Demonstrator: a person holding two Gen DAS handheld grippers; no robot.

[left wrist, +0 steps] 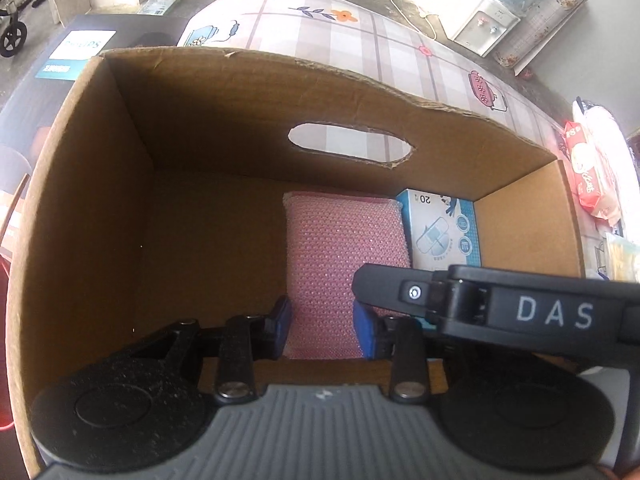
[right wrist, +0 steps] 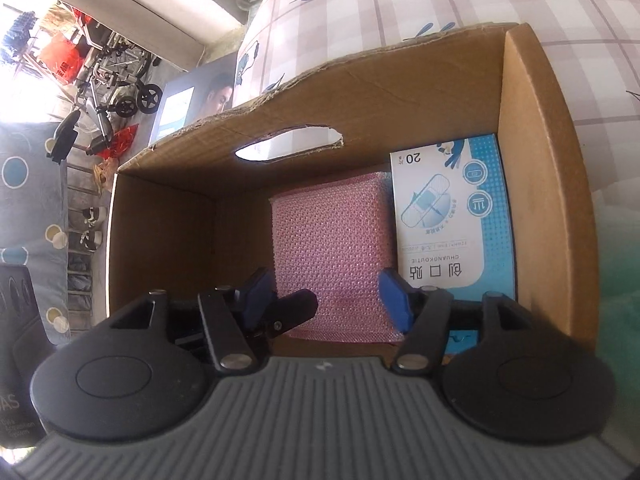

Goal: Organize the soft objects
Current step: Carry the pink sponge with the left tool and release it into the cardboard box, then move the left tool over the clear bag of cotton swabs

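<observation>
An open cardboard box (left wrist: 208, 120) (right wrist: 400, 88) with a hand-hole in its far wall stands on the table. On its floor lies a pink mesh sponge (left wrist: 340, 240) (right wrist: 332, 224), and a blue-and-white plaster box (left wrist: 444, 232) (right wrist: 452, 216) lies to its right. My left gripper (left wrist: 322, 330) reaches down into the box, its blue pads pressed against both sides of the sponge's near end. My right gripper (right wrist: 326, 300) hangs over the same end with its pads spread wider than the sponge, open. One black left finger (right wrist: 296, 306) crosses the sponge's near left corner. The right gripper's casing (left wrist: 540, 312) hides the sponge's right side.
A checked tablecloth (left wrist: 360, 32) with flower prints covers the table beyond the box. Red-and-white packets (left wrist: 592, 168) lie to the right of it. A dark printed carton (left wrist: 80, 52) stands at the left. On the floor farther off are a water dispenser (left wrist: 488, 24) and a wheelchair (right wrist: 116, 80).
</observation>
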